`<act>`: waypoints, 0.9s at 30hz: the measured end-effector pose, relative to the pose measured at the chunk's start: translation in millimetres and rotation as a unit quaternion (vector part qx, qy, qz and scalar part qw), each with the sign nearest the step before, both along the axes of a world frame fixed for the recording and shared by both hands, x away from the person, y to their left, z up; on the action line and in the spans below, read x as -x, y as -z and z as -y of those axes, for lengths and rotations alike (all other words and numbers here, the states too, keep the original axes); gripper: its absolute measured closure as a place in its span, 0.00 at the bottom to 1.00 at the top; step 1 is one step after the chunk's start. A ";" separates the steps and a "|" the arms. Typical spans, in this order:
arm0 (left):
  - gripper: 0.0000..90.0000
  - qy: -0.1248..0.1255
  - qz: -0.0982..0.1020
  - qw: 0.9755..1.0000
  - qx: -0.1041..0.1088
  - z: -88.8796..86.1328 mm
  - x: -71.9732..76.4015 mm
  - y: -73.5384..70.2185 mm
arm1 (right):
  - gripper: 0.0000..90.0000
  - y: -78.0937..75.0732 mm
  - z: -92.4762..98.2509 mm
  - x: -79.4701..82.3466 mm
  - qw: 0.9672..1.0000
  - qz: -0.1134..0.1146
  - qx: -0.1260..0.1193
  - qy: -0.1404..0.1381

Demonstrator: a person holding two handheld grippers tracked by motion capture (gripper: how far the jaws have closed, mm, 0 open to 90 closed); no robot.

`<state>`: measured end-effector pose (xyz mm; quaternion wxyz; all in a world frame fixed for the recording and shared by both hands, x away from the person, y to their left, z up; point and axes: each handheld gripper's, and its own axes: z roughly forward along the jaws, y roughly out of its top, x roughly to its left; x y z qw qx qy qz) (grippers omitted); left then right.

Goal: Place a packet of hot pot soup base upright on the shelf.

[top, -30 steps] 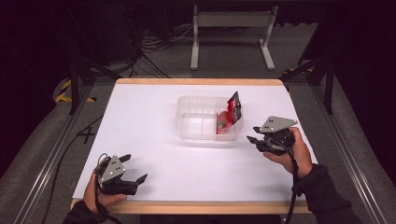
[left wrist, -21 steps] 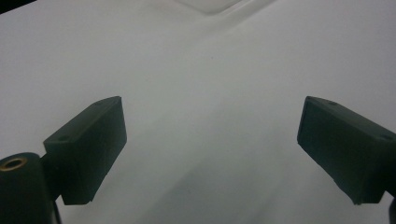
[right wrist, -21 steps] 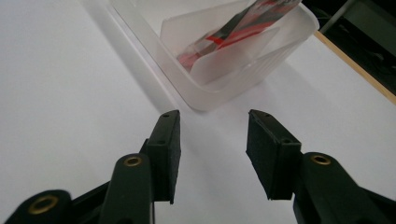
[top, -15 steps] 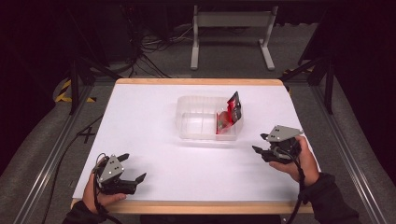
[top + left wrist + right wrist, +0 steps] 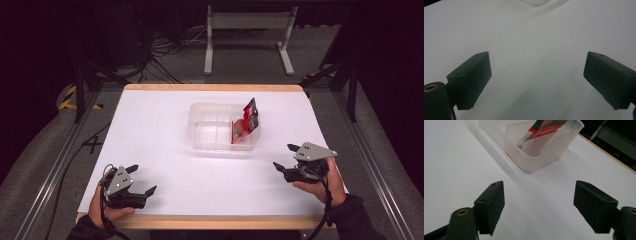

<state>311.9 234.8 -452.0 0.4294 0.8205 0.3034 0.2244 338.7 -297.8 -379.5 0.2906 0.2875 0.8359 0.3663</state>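
Observation:
A clear plastic container [image 5: 215, 135] with inner dividers stands at the middle of the white table [image 5: 155, 125]. A red and black packet [image 5: 246, 124] leans upright in its right-hand compartment. My right gripper [image 5: 284, 156] rests near the table's right front, apart from the container, and points left. In the right gripper view its jaws [image 5: 539, 205] have just been opening and stand wide with nothing between them; the container [image 5: 541, 150] and packet [image 5: 546, 126] lie ahead. My left gripper [image 5: 143, 178] sits at the front left, open over bare table [image 5: 534, 50].
The table has a wooden rim [image 5: 215, 87] at the back and front. Beyond it are a dark floor with cables [image 5: 165, 50] and a grey metal stand [image 5: 247, 35]. Metal rails [image 5: 55, 165] run along both sides.
My right gripper has drawn back from the container toward the front right and sunk lower, with its jaws spread wider. The left gripper has kept still.

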 end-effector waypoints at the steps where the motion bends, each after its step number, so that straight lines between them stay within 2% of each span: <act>1: 0.09 0.000 0.000 1.000 0.000 0.0 0.1 0.0 | 0.25 1.8 2.1 2.6 1.000 0.009 0.000 0.004; 8: 0.09 0.001 0.000 1.000 0.001 0.2 0.2 -0.1 | 0.22 7.7 11.6 9.0 1.000 0.024 -0.006 0.016; 27: 0.09 0.000 0.001 1.000 0.001 -0.8 0.5 -0.4 | 0.20 31.0 45.1 26.9 0.998 0.038 0.004 0.059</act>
